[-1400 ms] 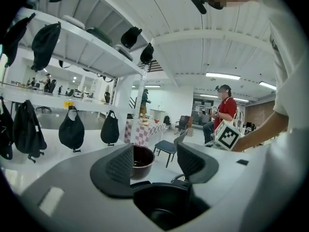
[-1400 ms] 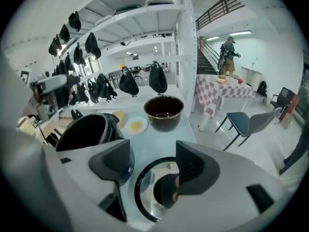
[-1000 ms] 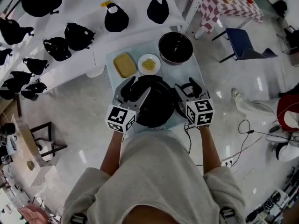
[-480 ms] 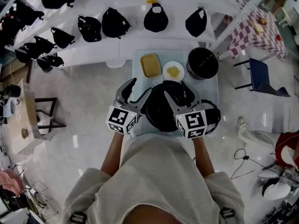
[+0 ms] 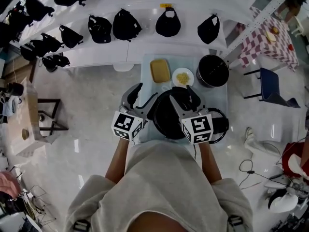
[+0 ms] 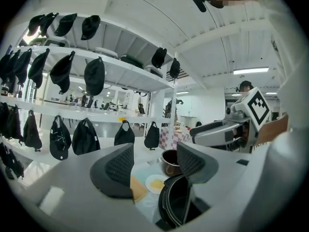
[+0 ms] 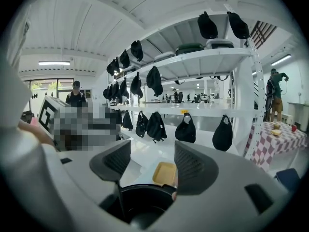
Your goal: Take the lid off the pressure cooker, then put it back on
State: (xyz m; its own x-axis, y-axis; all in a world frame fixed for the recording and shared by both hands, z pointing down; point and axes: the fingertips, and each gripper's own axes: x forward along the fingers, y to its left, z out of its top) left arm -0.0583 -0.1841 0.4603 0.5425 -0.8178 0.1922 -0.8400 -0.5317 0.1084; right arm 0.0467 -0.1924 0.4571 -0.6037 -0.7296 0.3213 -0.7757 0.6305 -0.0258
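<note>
A person in a pale grey shirt is standing over a small, pale blue table point(image 5: 215, 96), holding a gripper in each hand. The left gripper point(image 5: 142, 96) and the right gripper point(image 5: 183, 96) are reaching forward on either side of a round, glossy black pressure cooker point(image 5: 166, 122), probably bracketing it to work its lid. Both grippers' ribbed grey jaws are standing wide apart and grasping nothing.

The cooker is sitting at the near end of the table, between the two grippers. Its dark top is showing a thin, paler rim, but I cannot tell whether the lid is seated.

Beyond it are lying a shallow, yellow rectangular tray point(image 5: 160, 70), a small white plate of yellow food point(image 5: 182, 77) and a deep, round black pot point(image 5: 213, 70). Farthest off, soft black caps point(image 5: 125, 24) are hanging along white shelving point(image 5: 140, 50).
</note>
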